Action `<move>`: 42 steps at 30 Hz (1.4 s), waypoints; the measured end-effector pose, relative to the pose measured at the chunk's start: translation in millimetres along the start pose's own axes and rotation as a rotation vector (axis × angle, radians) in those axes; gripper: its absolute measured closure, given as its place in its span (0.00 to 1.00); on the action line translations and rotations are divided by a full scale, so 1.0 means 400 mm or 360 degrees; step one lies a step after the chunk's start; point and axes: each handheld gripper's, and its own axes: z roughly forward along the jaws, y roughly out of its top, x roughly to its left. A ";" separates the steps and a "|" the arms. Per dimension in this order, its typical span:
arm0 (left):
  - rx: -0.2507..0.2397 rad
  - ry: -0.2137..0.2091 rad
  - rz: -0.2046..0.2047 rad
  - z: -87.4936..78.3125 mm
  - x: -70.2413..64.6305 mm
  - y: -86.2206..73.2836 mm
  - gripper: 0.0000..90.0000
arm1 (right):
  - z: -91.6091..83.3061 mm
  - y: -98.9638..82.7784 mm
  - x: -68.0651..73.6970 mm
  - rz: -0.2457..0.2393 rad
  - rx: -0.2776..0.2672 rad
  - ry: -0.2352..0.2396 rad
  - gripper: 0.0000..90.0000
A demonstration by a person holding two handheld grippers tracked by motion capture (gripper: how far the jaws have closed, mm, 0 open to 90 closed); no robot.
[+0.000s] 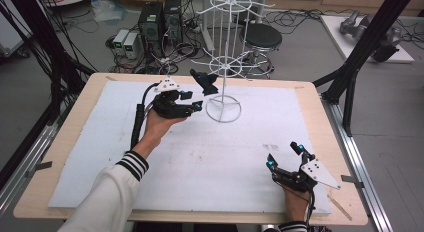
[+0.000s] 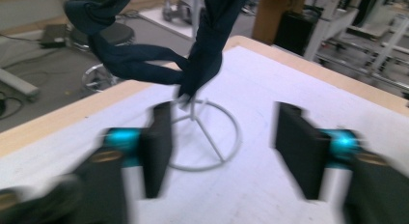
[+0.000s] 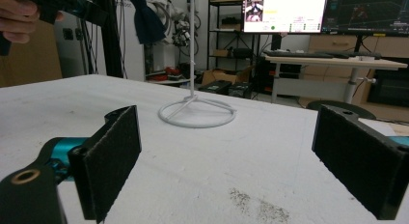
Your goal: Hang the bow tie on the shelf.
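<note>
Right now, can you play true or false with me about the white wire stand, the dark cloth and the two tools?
1. The dark cloth hangs on the white wire stand. True.
2. The left tool is squeezing the cloth. False: its jaws are spread apart with nothing between them, just short of the cloth.
3. The right tool is open and holds nothing. True.
4. The stand has a square base. False: its base is a round ring.
5. The stand lies tipped over on the white mat. False: it stands upright.
</note>
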 end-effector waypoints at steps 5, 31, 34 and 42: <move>-0.0073 0.0014 0.0003 -0.037 0.001 -0.026 0.17 | -0.001 0.000 0.001 0.0001 -0.0001 -0.0005 0.10; -0.0414 0.0305 0.0012 -0.418 0.088 -0.326 0.17 | 0.001 0.000 0.001 -0.0007 -0.0001 -0.0008 0.10; -0.0486 0.0367 0.0040 -0.456 0.074 -0.372 0.17 | 0.001 0.000 0.001 -0.0005 0.0003 -0.0009 0.10; -0.0591 0.0454 0.0046 -0.494 0.054 -0.456 0.17 | 0.001 0.000 0.001 -0.0005 0.0003 -0.0011 0.10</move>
